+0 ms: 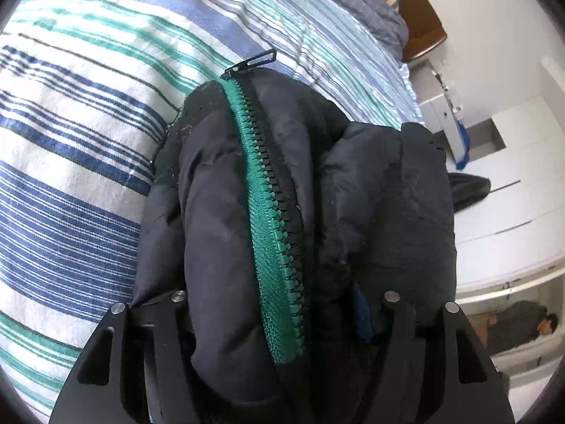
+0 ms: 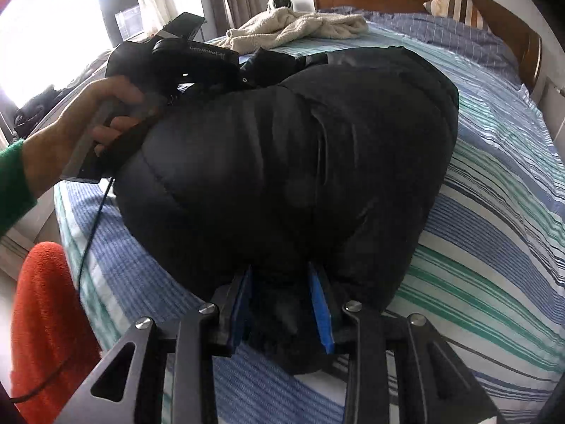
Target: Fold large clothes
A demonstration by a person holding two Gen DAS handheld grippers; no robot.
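The right gripper [image 2: 282, 304] has its blue pads [image 2: 322, 312] closed part-way on a thick bunch of the black puffer jacket [image 2: 300, 148], at the near edge of the garment. The left gripper [image 1: 279, 318] likewise has padded jacket fabric packed between its jaws, with the green zipper [image 1: 272, 212] running up from them to the black zipper pull [image 1: 256, 60] at the far end; its fingertips are buried, so the grip looks firm but the contact itself cannot be seen. The jacket lies bulked up on the striped bedsheet [image 2: 494, 219], partly lifted at both held ends. To fold it well, I judge both ends should travel together, level and taut, so the padding does not slump, and the zipper edge should land straight over the body. The only legible writing is "GenRobot" on the left gripper's housing in the right wrist view, held by the left hand [image 2: 81, 134].
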